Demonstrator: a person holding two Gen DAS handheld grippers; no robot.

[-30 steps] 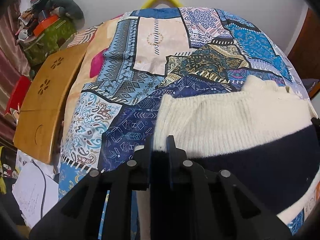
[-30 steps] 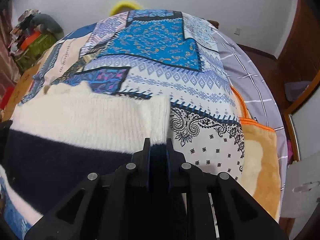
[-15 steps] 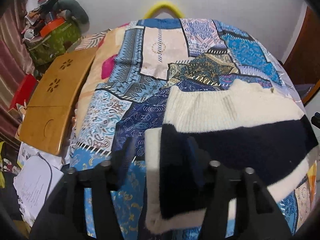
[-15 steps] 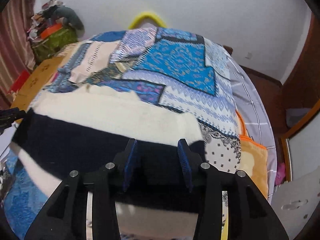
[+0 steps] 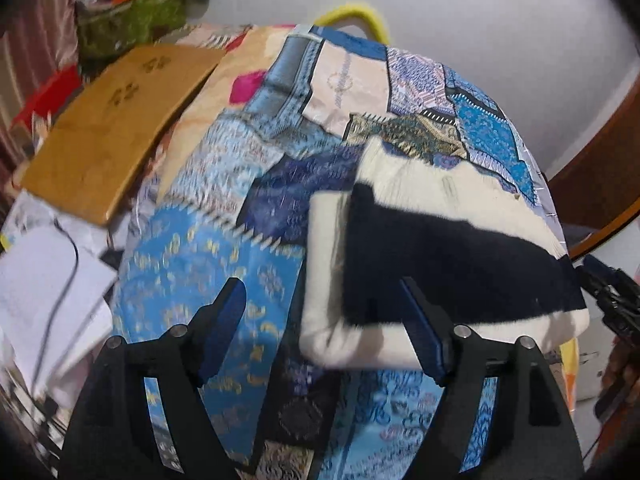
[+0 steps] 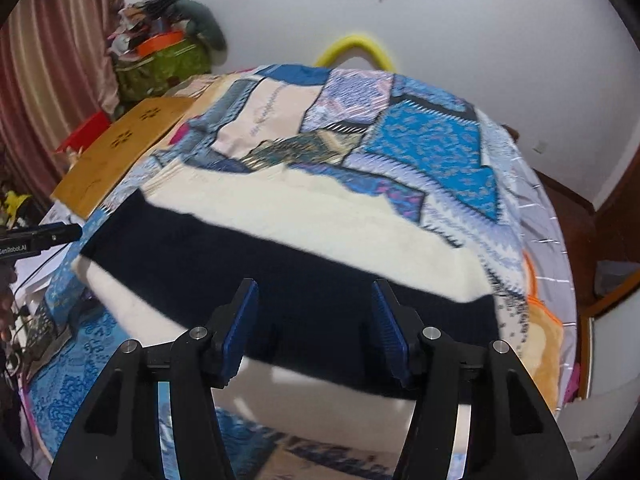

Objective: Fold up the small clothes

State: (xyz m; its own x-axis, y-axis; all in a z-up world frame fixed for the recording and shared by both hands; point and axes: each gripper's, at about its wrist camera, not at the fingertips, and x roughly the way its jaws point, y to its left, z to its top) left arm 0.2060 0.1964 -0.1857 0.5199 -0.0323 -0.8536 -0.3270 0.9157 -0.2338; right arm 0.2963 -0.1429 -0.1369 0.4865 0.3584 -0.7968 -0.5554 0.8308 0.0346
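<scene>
Sweater [image 5: 440,248] lies folded beyond both open, just-widened tongs [image 5: 320,320] [image 6: 314,320]; wooden board [image 5: 108,128] far left, frames blurred

Both views are evenly lit by soft indoor light, with no glare and only faint shadows under the sweater [image 5: 448,248]. Motion blur smears the quilt [image 5: 208,264] in the left view, worst from 6 to 9 o'clock, and softens the right view's lower half. Fisheye distortion bulges the bed, and the corners go black.
</scene>
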